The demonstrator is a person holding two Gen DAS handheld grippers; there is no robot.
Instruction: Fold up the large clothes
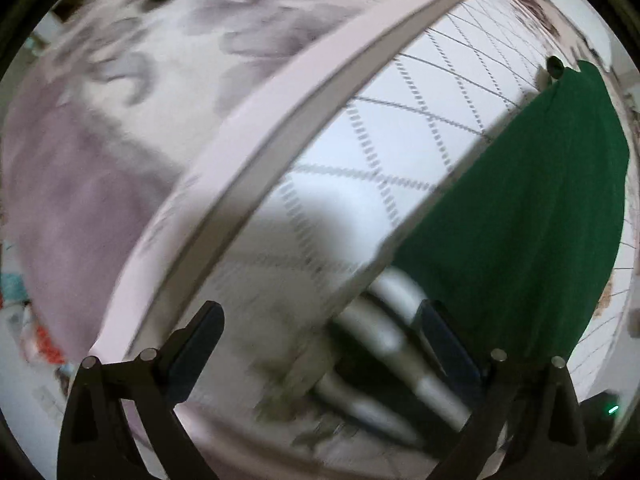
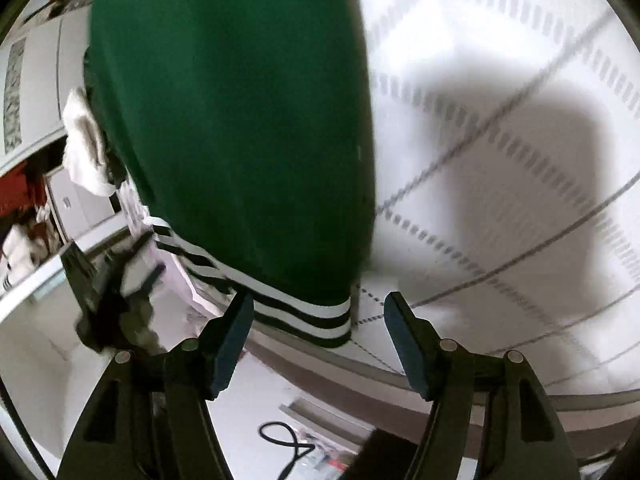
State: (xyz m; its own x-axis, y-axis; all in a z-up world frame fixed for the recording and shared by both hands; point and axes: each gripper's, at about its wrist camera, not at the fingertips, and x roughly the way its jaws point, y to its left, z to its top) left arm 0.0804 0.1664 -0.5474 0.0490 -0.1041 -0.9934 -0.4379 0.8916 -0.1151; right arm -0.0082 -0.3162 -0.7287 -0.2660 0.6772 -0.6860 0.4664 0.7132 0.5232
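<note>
My left gripper (image 1: 320, 332) and right gripper (image 2: 318, 324) both gape wide, empty; green garment (image 2: 240, 120) lies on sheet (image 2: 500, 80).

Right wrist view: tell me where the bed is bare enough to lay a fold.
Free: the white checked sheet right of the green garment, up to the bed edge. Crowded: left of the garment, a white cloth and clutter. Both grippers, left and right, are open.

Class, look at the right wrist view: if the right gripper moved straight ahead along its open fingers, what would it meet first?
Most likely the striped hem of the green garment, which lies just ahead of the open right gripper; depth is uncertain through the fisheye lens.
</note>
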